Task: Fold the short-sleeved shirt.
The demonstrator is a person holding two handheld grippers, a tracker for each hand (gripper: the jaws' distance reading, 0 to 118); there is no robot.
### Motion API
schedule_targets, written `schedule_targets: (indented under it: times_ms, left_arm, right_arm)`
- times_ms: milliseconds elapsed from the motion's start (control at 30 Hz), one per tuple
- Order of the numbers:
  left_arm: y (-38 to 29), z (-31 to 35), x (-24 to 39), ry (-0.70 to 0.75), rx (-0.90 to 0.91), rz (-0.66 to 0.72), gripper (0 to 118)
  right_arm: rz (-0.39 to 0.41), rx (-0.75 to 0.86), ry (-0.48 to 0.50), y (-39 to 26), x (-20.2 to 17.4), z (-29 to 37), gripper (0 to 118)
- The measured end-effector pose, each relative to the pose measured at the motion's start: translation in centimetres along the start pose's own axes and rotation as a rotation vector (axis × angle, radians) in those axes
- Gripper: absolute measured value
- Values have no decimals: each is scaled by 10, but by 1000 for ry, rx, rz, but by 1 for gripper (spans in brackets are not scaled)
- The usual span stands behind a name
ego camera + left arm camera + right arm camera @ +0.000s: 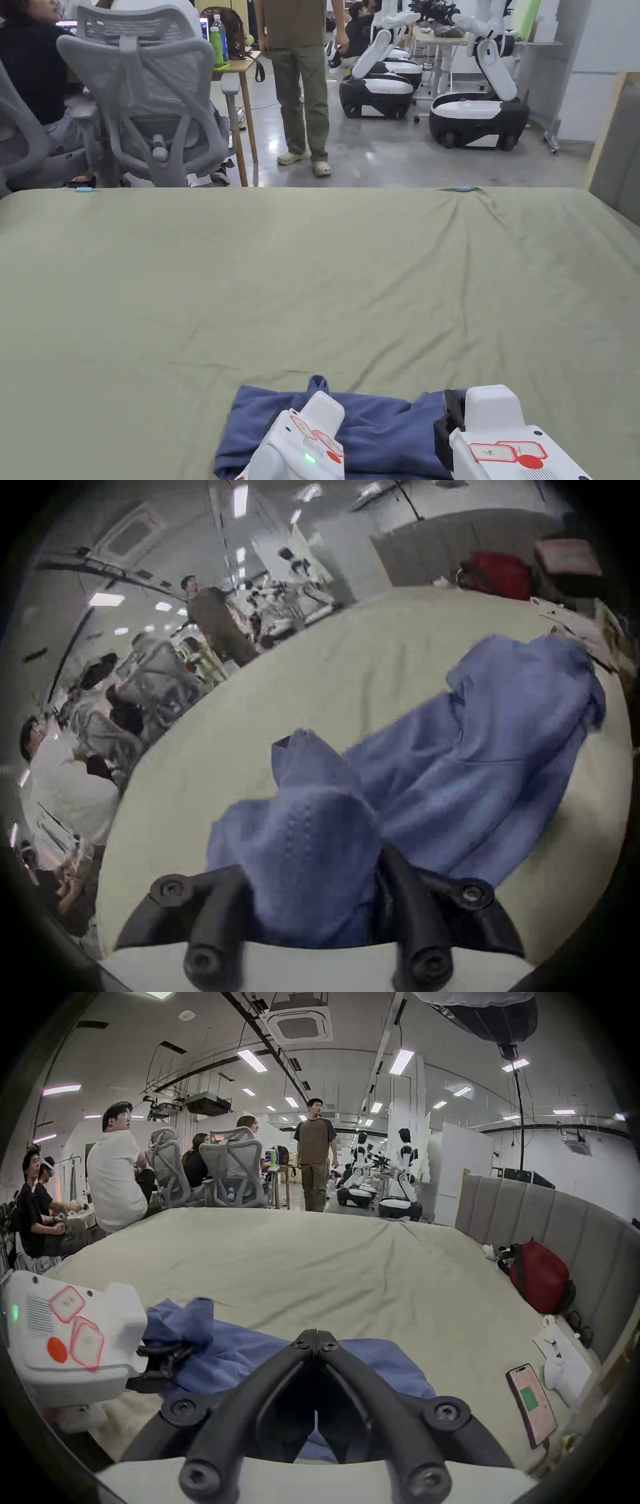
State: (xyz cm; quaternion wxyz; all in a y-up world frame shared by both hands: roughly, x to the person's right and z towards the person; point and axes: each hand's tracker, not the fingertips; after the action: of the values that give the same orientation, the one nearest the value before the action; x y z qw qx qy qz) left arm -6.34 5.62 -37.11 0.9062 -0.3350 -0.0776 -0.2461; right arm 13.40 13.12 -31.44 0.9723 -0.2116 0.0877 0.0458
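A blue short-sleeved shirt (381, 431) lies crumpled on the green bed sheet (312, 281), close to the near edge. In the left gripper view, a thick bunch of the shirt (467, 757) bulges up between the jaws of my left gripper (311, 871) and hides their tips; one fold stands upright. From the right gripper view, the left gripper (162, 1355) bites into the shirt's (242, 1355) left end. My right gripper (317, 1335) hovers just above the shirt's right part with its jaws shut together and no cloth seen between them.
A phone (531, 1407), a white bag (561, 1369) and a red backpack (540, 1283) lie on the bed's right side by a padded headboard (554, 1213). Beyond the far edge are office chairs (144, 100), seated people, a standing person (300, 81) and white robots (475, 106).
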Motion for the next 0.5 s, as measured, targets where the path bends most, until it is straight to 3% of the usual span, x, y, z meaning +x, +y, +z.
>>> schedule_targets:
  times_ms: [33,133,167,300,333,400,433,500]
  left_arm:
    - [0,2,-6,-43,29,55,31]
    - [6,20,-31,-178,102,264,104]
    - [8,31,-43,-231,146,356,104]
    - [-7,71,-90,-298,229,700,96]
    - [-12,75,-97,-291,227,786,86]
    - [-22,64,-109,-280,209,870,54]
    - [-24,54,-111,-252,181,866,27]
    - [-24,33,-103,-235,128,870,8]
  right_arm:
    - [-5,-2,0,-1,3,1,0]
    - [-18,-8,-2,0,10,2,0]
    - [-24,-11,1,0,11,2,0]
    - [-38,-14,24,3,15,5,0]
    - [-35,-16,30,2,15,6,0]
    - [-29,-22,34,2,15,5,0]
    - [-27,-23,38,2,15,5,0]
    - [-30,-26,43,1,15,3,0]
